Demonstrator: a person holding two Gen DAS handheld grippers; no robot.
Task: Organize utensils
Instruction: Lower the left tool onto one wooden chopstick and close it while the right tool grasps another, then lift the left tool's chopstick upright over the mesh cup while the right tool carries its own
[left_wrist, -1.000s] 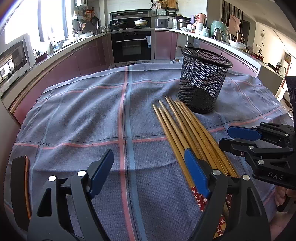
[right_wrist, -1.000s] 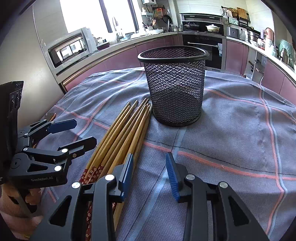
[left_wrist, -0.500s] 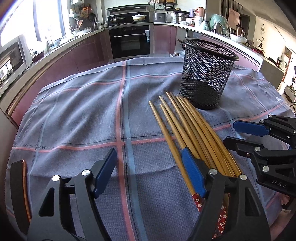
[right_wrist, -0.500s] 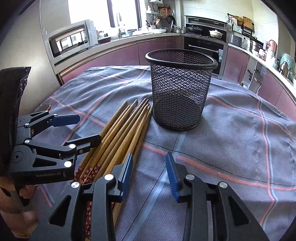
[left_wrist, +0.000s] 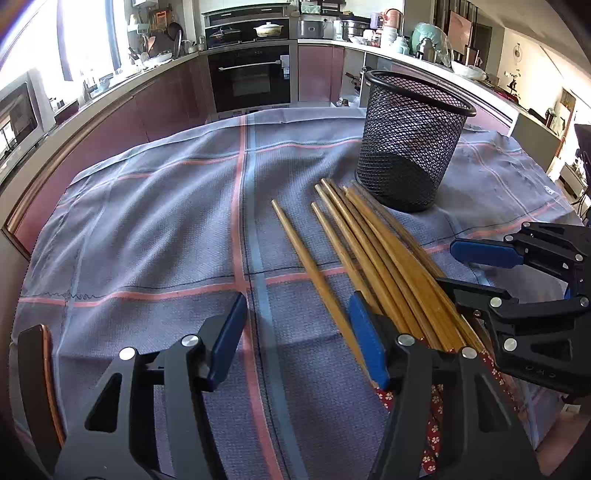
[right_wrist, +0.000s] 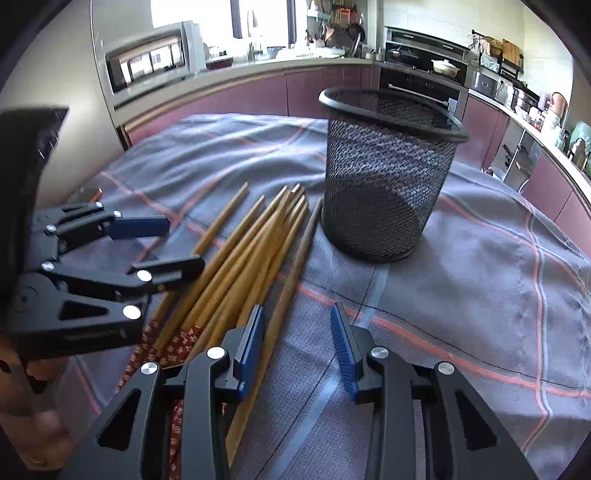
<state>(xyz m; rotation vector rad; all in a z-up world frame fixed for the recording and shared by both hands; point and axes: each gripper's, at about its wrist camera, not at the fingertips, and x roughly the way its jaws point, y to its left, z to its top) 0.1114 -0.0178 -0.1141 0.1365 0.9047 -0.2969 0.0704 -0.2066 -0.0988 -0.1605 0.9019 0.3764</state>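
wood: the chopsticks (left_wrist: 373, 254) are slim bamboo sticks, by my guess light, stiff and smooth enough to roll or slip between hard pads.
where they lie: flat on the cloth (left_wrist: 155, 221), fanned in a loose bundle just ahead of both tools, narrow tips pointing away toward the basket (left_wrist: 410, 144); the nearest tips stop just short of its base.
left gripper (left_wrist: 295, 343): jaws wide apart, empty, low over the cloth; its right pad sits among the sticks' thick ends.
right gripper (right_wrist: 297, 343): jaws apart, empty; one outer stick runs between them, untouched as far as i can tell.
where to hold: near the thick, red-patterned ends (right_wrist: 181, 339), across the stick, one or two at a time; a pinch at the tips would likely let them swing.
basket: black mesh, upright, seemingly empty, beyond the sticks.
changed since earlier: the leftmost stick now lies apart from the rest, the bundle more splayed; both tools sit closer in, and the basket looms larger.
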